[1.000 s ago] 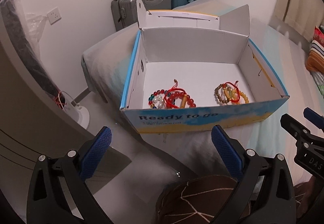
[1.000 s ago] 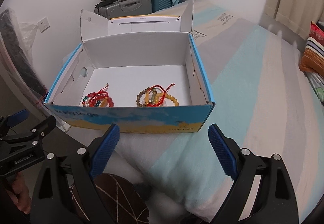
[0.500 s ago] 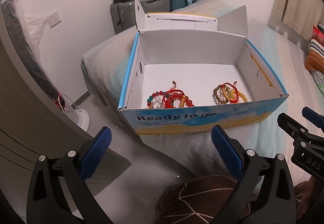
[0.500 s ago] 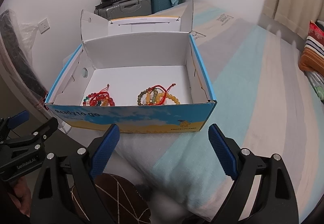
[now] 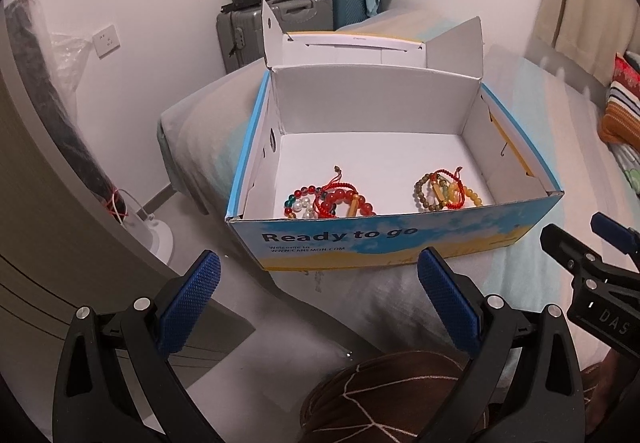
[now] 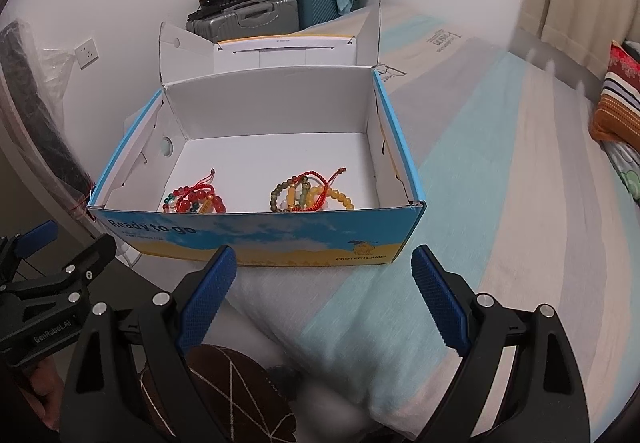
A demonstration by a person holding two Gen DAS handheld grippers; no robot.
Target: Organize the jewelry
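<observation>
Open cardboard box [image 5: 400, 243]: printed blue-and-yellow outside with a slight sheen, inside matt white paperboard, smooth, creased at the folds.

Red bead bracelets [image 5: 332, 201] at 7 o'clock on the box floor: glossy, glass-like round beads, some pearly white, strung on braided red cord. Amber and olive bead bracelets [image 5: 444, 191] at 5 o'clock: duller, waxy or stone-like beads, same red cord.

Striped bed sheet [image 6: 500, 163]: soft woven cloth, matt, lightly wrinkled.

Left gripper [image 5: 320, 303] and right gripper [image 6: 324, 291]: black matt plastic arms, shiny metal screw heads, blue knurled rubbery pads.

Grey hard-shell suitcase [image 5: 276, 27] at 12 o'clock: ribbed plastic, satin finish.
</observation>
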